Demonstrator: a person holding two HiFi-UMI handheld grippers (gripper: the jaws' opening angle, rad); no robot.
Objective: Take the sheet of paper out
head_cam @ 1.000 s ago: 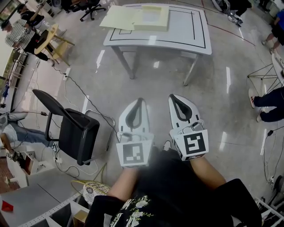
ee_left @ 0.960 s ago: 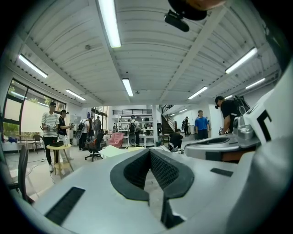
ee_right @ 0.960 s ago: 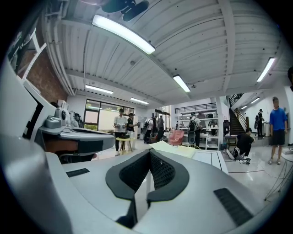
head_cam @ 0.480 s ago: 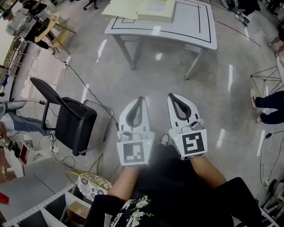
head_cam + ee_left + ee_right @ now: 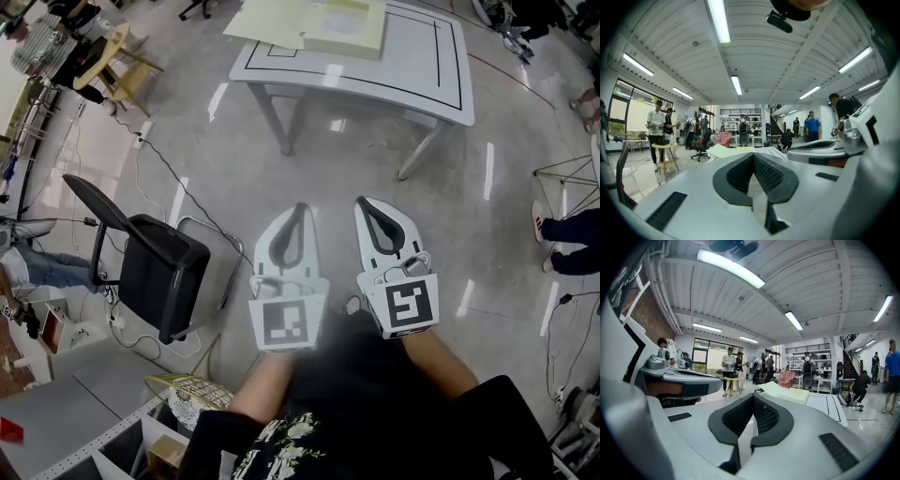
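One white table [image 5: 412, 66] stands well ahead and one black chair [image 5: 159, 272] sits off to the left. One pale yellow folder [image 5: 319, 23] lies on the table's far left corner. The sheet of paper is presumably inside it, though I cannot pick it out. Two grippers, the left gripper [image 5: 298, 208] and the right gripper [image 5: 364, 202], are held side by side, probably for the approach. Both have their jaws pressed together on nothing.

I stand on a glossy grey floor [image 5: 309, 178]. Ahead is a white table [image 5: 412, 66], 1 black chair [image 5: 164, 281] sits to my left, and strip lights [image 5: 719, 21] run overhead.
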